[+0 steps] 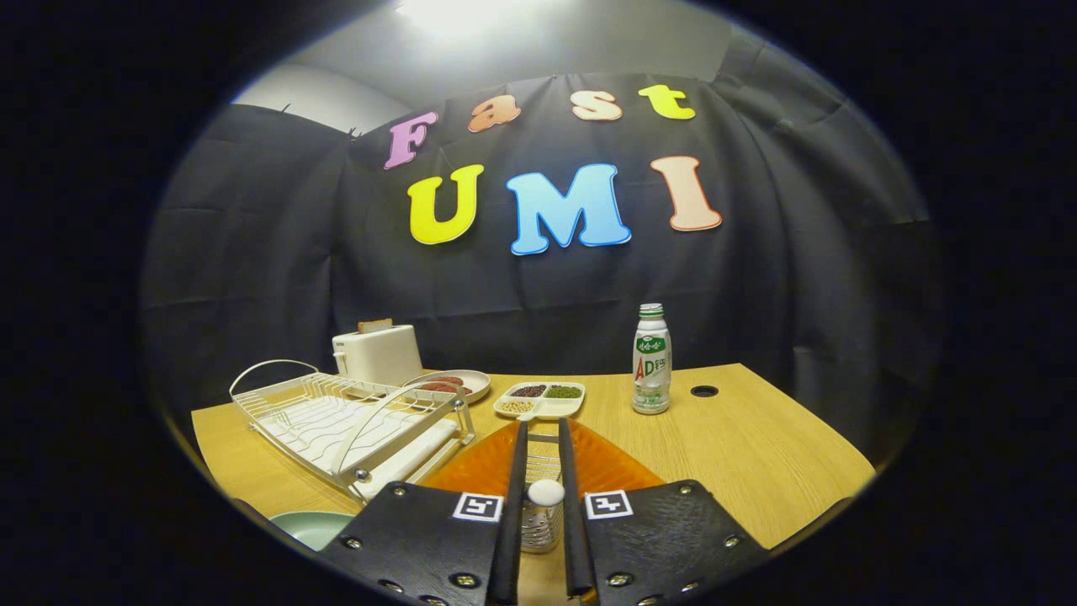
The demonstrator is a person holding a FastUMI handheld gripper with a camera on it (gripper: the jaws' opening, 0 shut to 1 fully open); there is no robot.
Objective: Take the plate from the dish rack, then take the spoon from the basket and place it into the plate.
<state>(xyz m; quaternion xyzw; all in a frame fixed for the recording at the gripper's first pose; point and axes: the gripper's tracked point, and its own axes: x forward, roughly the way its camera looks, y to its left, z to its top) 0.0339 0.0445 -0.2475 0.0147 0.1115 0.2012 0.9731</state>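
Claw [543,438]: narrowly parted, nothing gripped | spoon [545,492]: rounded glossy end seen between fingers, upright in perforated metal basket [538,526] | plate [313,528]: smooth, beside wire dish rack [353,421]

The gripper [543,438] is held level and pointed forward, its two fingers [515,471] set nearly parallel with a narrow gap kept between them, not closed together.
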